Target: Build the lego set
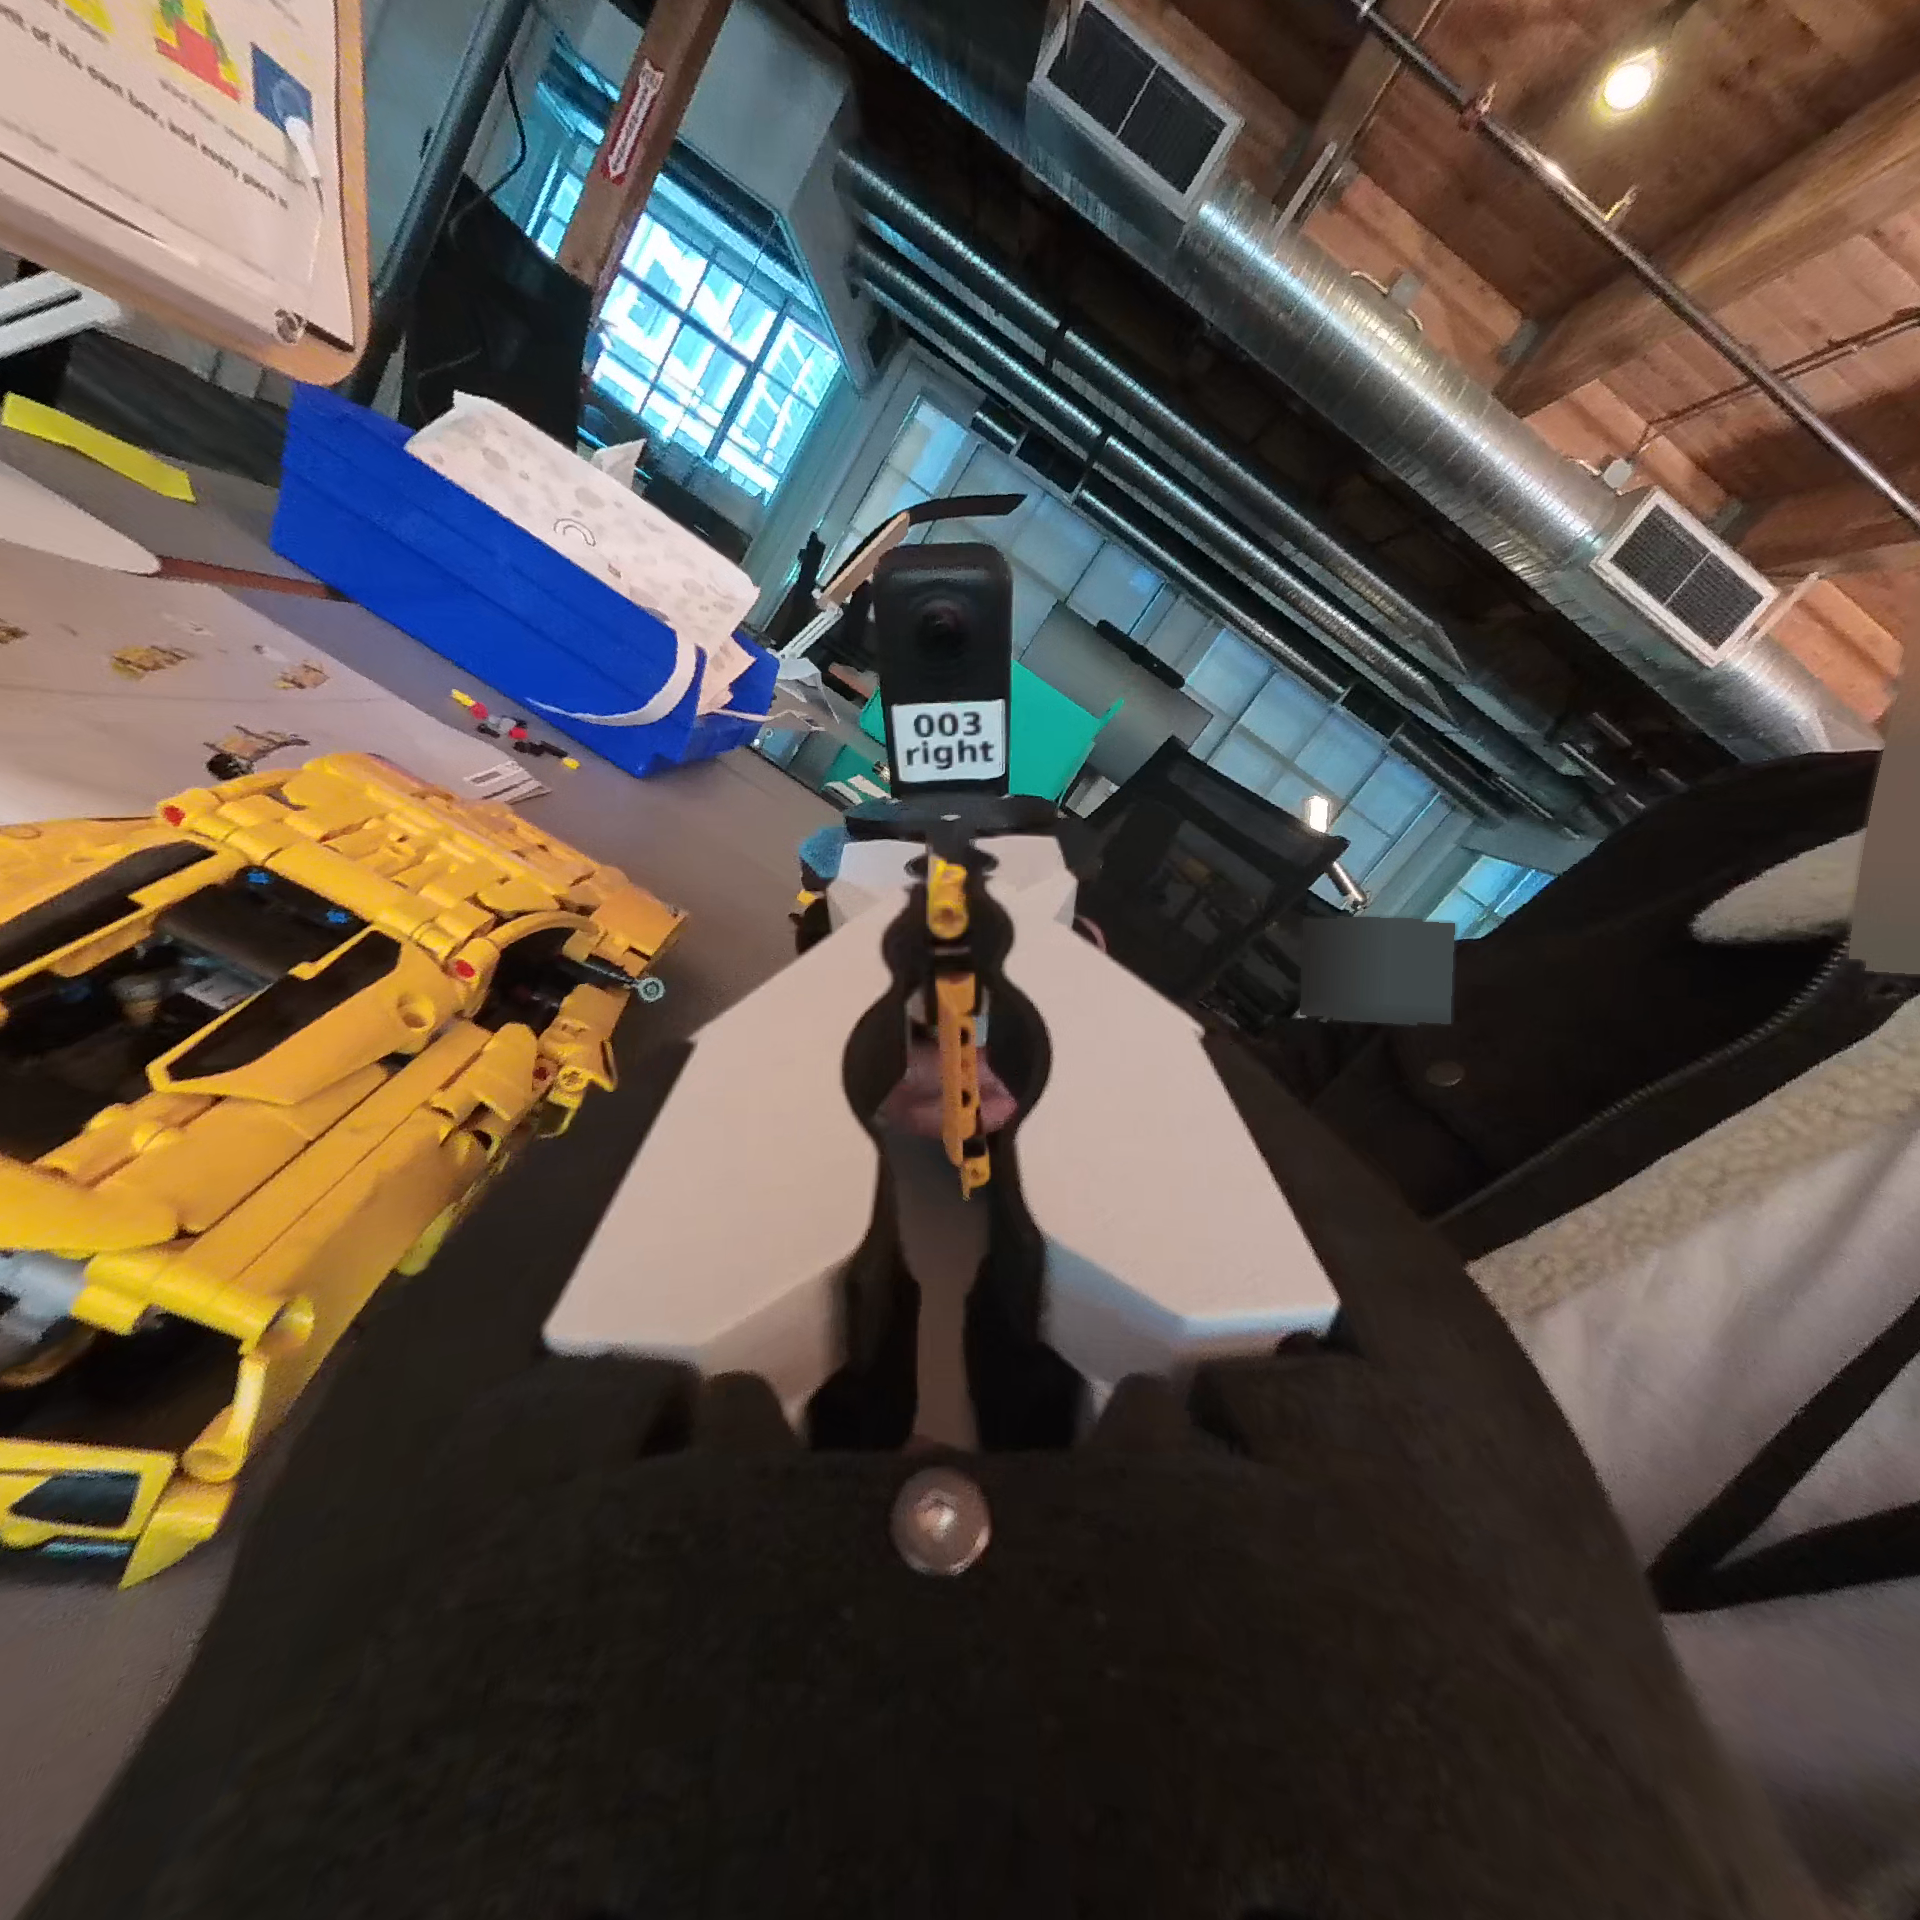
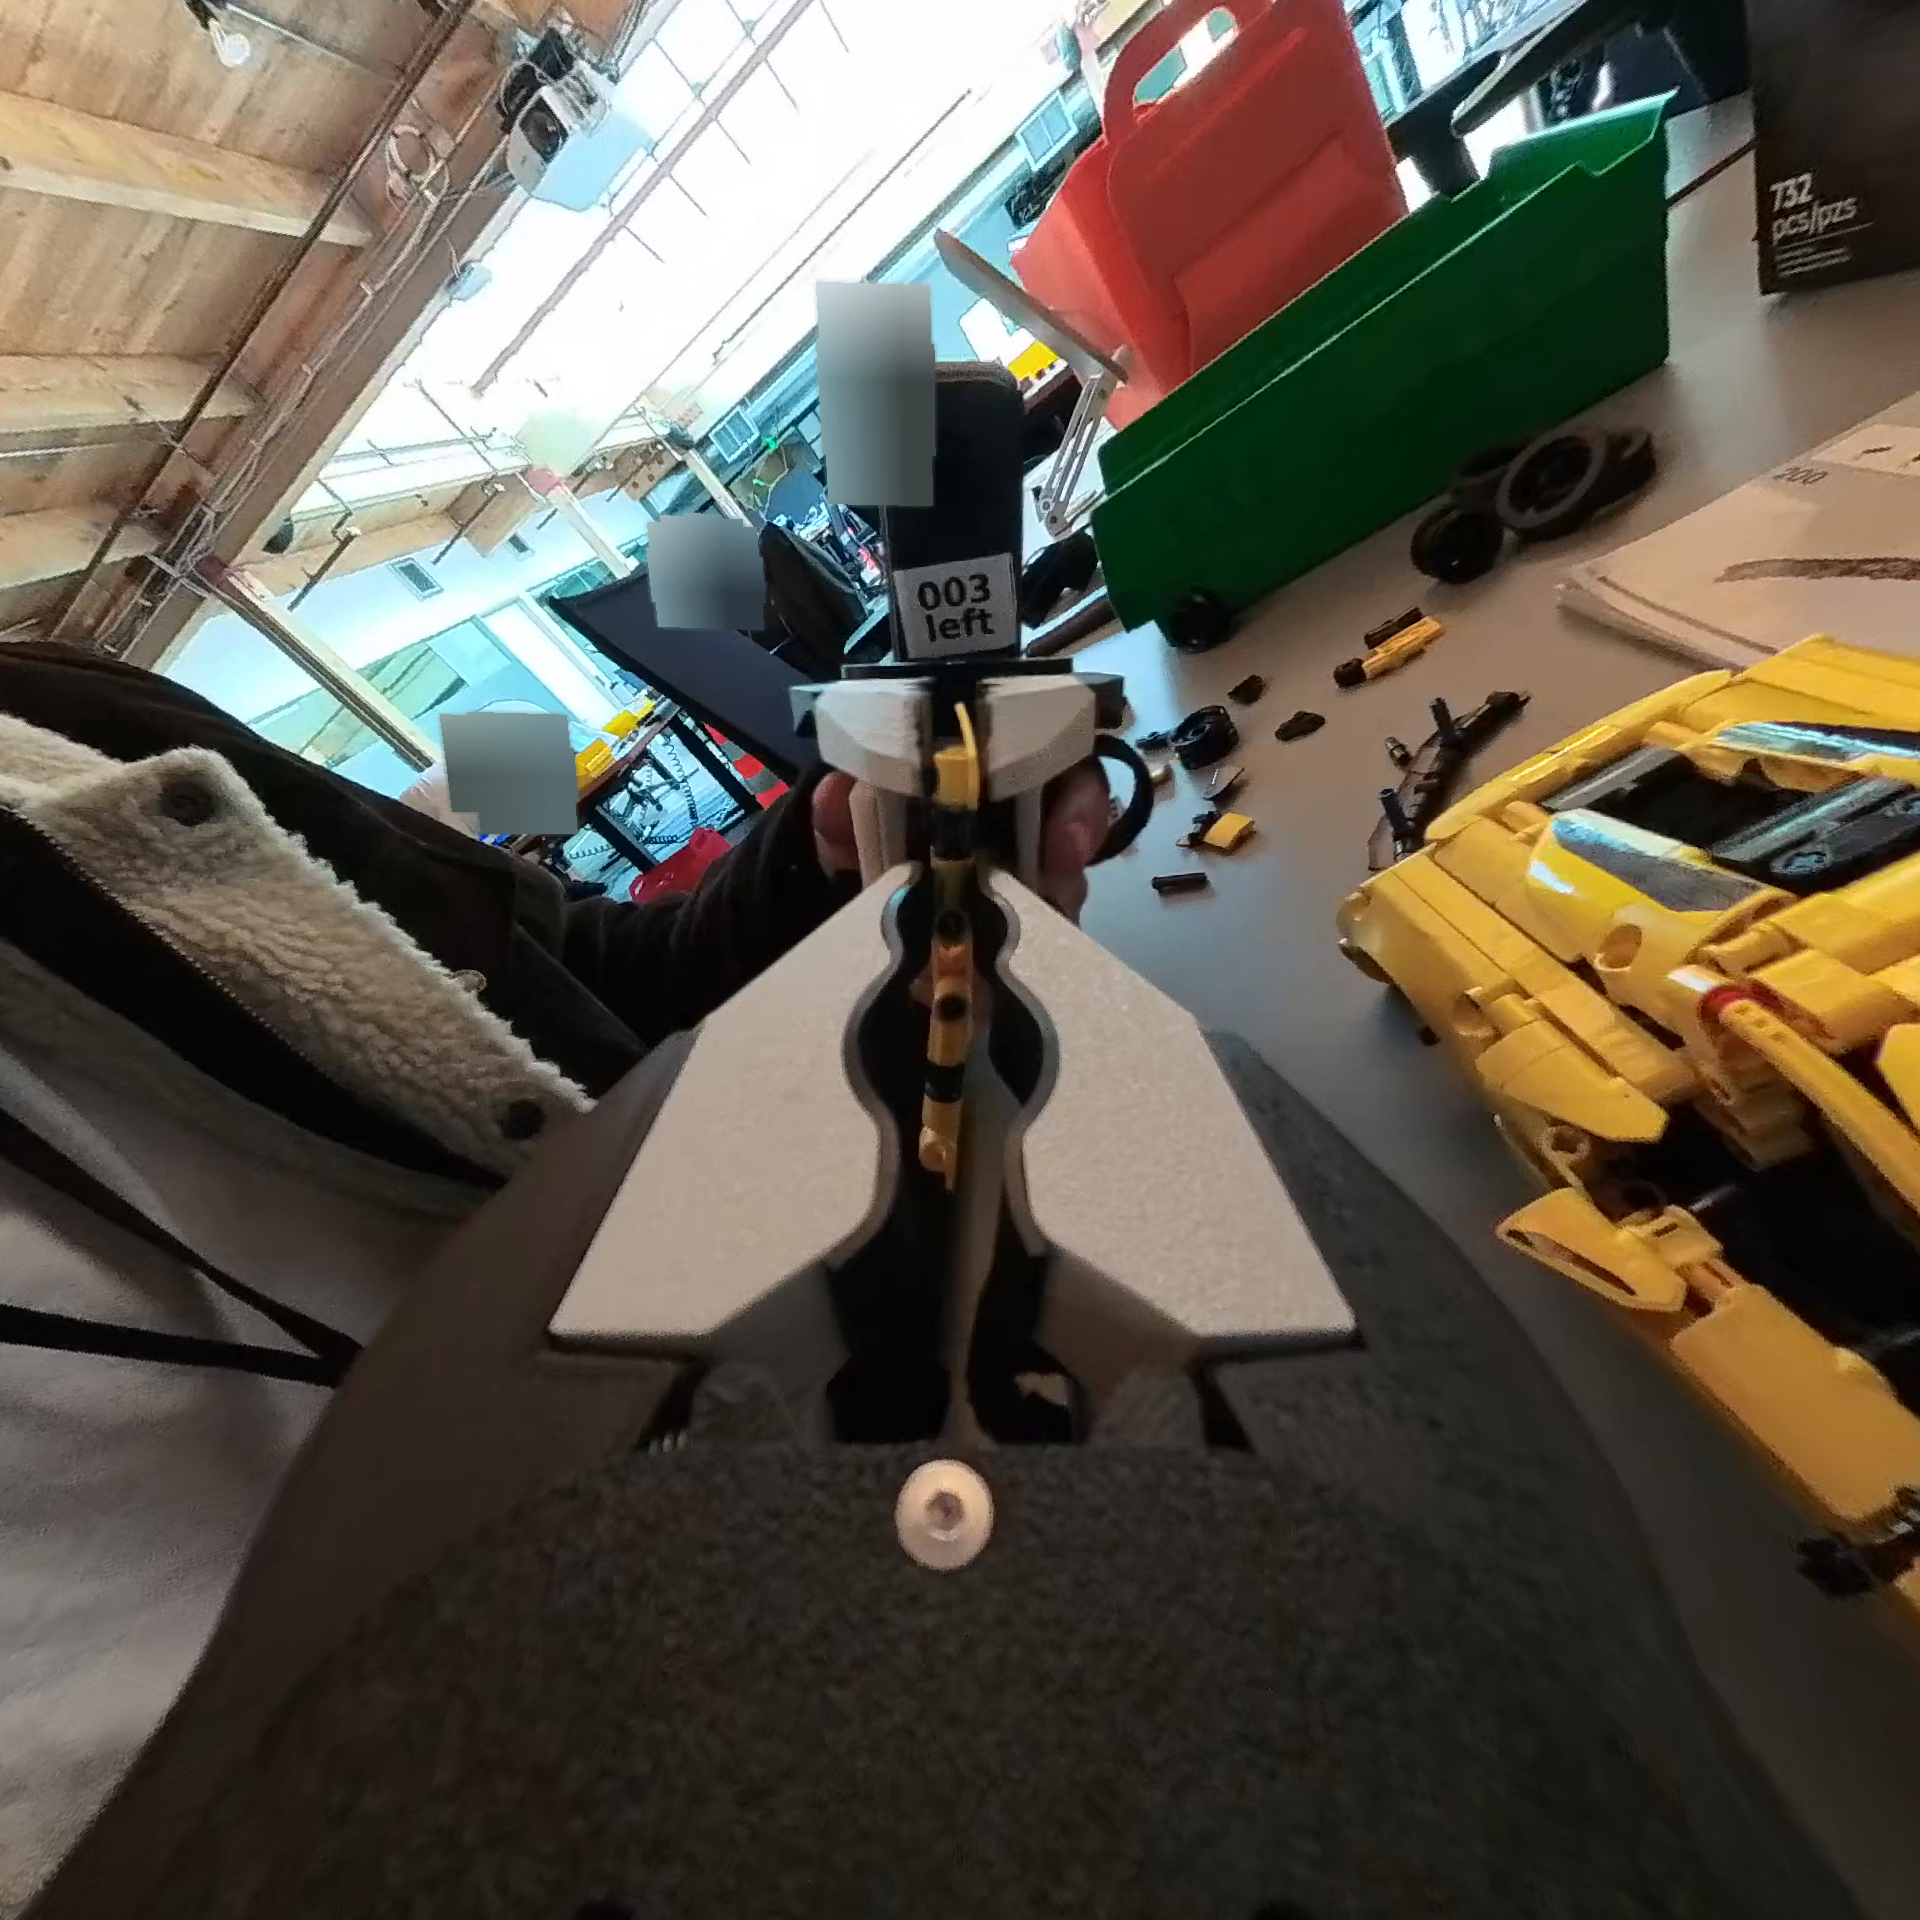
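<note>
We take the yellow lego car (image 1: 312, 1039) on the grey table (image 1: 727, 831) as our landmark. Both grippers are raised beside it, tip to tip, facing each other. Our left gripper (image 1: 951, 977) has its white fingers (image 1: 769, 1143) drawn together on a thin yellow-and-black lego beam assembly (image 1: 961, 1081), which runs along the gap between them. Our right gripper (image 2: 951, 914) is likewise closed on that same assembly from the opposite end, so the piece bridges the two tools in the air, off the table and to the side of the car.

Each gripper carries a black camera with a white printed label (image 1: 945, 740) facing the other; we leave the wording aside. A hand (image 2: 1070, 831) grips the far tool in the right wrist view.

Beyond the car lie loose lego pieces (image 2: 1392, 649), black tyres (image 2: 1538, 499), a green bin (image 2: 1382, 384) with a red bag (image 2: 1236, 166) behind it, and a dark box (image 2: 1829, 156) bearing print. On the car's other side sit a blue bin (image 1: 468, 582) holding paper and an open instruction booklet (image 1: 156, 675).
</note>
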A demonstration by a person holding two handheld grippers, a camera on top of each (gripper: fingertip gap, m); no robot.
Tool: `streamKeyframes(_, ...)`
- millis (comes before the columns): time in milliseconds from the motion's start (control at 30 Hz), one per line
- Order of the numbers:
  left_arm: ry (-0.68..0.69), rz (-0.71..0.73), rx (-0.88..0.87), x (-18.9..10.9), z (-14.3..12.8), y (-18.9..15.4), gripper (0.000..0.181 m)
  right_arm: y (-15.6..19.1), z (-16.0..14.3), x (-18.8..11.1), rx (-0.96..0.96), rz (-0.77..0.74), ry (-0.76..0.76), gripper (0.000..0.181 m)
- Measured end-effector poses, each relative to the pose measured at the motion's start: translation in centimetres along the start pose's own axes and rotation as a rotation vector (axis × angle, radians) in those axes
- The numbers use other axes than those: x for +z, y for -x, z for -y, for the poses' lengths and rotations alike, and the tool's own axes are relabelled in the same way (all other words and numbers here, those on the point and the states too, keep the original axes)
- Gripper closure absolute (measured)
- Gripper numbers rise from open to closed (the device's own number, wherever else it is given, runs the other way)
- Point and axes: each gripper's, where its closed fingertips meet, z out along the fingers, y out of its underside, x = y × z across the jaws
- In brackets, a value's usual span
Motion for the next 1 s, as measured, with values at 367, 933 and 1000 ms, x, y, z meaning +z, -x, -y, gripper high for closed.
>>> streamKeyframes(367,-0.032,-0.006,0.006,0.2,0.2,-0.3,0.174,0.2,1.3,0.0,0.06,0.042,-0.106,0.174)
streamKeyframes(933,-0.108,0.028,0.016,0.5,1.0,-0.5,0.176,0.7,1.6,-0.1,0.085,0.054,-0.105,0.174)
streamKeyframes(1000,-0.134,0.029,-0.016,0.5,1.1,-0.3,0.176,0.6,1.7,-0.2,0.077,0.043,-0.103,0.174)
